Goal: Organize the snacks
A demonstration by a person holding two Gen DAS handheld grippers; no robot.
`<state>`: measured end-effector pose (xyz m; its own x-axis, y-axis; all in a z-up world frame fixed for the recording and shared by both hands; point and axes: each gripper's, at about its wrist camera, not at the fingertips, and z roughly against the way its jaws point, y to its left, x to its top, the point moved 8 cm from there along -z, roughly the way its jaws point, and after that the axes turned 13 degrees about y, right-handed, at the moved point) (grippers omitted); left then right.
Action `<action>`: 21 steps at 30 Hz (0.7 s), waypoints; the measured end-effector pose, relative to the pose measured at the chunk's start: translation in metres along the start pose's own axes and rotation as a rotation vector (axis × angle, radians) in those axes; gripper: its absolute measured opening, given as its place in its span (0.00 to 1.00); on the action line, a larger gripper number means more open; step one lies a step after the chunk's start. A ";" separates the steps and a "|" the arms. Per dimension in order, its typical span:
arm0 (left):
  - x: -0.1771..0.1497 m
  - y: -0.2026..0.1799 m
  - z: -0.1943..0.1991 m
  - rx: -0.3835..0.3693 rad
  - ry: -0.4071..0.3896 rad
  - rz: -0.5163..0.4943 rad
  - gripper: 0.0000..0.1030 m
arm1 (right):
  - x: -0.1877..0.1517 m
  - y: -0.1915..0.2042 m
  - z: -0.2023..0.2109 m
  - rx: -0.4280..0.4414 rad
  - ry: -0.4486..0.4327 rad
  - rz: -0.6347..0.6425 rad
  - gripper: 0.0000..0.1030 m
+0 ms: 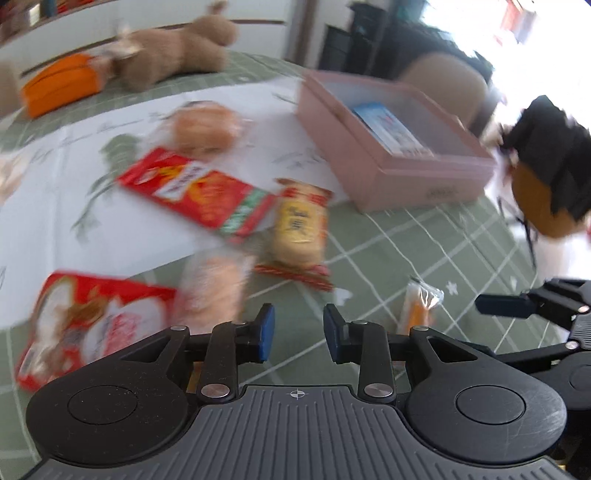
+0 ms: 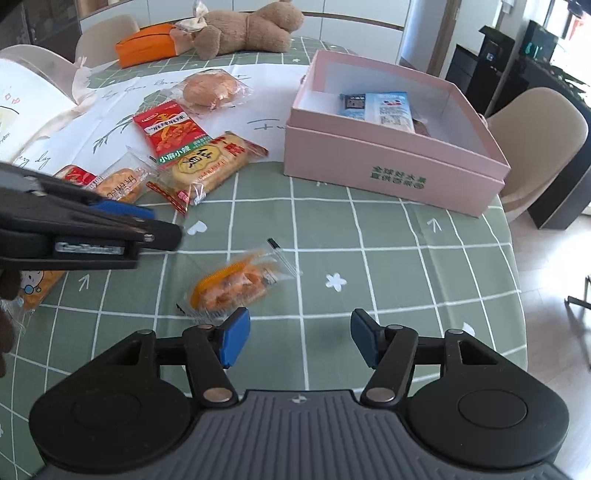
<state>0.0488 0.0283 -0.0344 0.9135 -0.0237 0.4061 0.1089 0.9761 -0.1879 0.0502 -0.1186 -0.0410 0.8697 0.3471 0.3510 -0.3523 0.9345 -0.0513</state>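
Note:
My left gripper (image 1: 299, 332) hovers open, with a narrow gap and nothing in it, above the green checked tablecloth. Ahead of it lie a small cake packet (image 1: 214, 291), a yellow cracker packet (image 1: 299, 225), a red snack packet (image 1: 195, 192) and a wrapped bun (image 1: 203, 127). My right gripper (image 2: 299, 338) is open wider and holds nothing. An orange snack packet (image 2: 232, 286) lies just beyond its left finger. The pink box (image 2: 391, 162) stands at the far right with a blue-and-white packet (image 2: 388, 107) inside. The left gripper (image 2: 162, 223) reaches in from the left edge of the right wrist view.
A brown teddy bear (image 2: 247, 29) and an orange pouch (image 2: 146, 44) lie at the table's far side. Another red packet (image 1: 92, 325) and a yellow packet (image 2: 37, 288) sit near the left. A beige chair (image 2: 535, 136) stands past the table's right edge.

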 end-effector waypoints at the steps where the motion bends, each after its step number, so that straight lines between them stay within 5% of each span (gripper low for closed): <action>1: -0.002 0.007 0.006 -0.014 -0.008 0.032 0.33 | 0.004 0.003 0.002 0.015 -0.006 0.004 0.59; 9: -0.013 0.027 0.031 -0.027 -0.025 0.131 0.33 | 0.055 0.030 0.007 0.148 -0.023 -0.058 0.59; 18: -0.029 0.023 0.035 -0.010 0.003 0.114 0.33 | 0.123 0.073 -0.038 0.115 -0.001 0.025 0.61; 21: -0.033 0.022 0.034 -0.021 0.010 0.116 0.33 | 0.122 0.080 -0.042 0.077 0.011 0.136 0.38</action>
<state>0.0075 0.0581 -0.0216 0.9244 0.0865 0.3714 0.0107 0.9677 -0.2518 0.1427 0.0015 -0.0413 0.8159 0.4710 0.3354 -0.4920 0.8702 -0.0254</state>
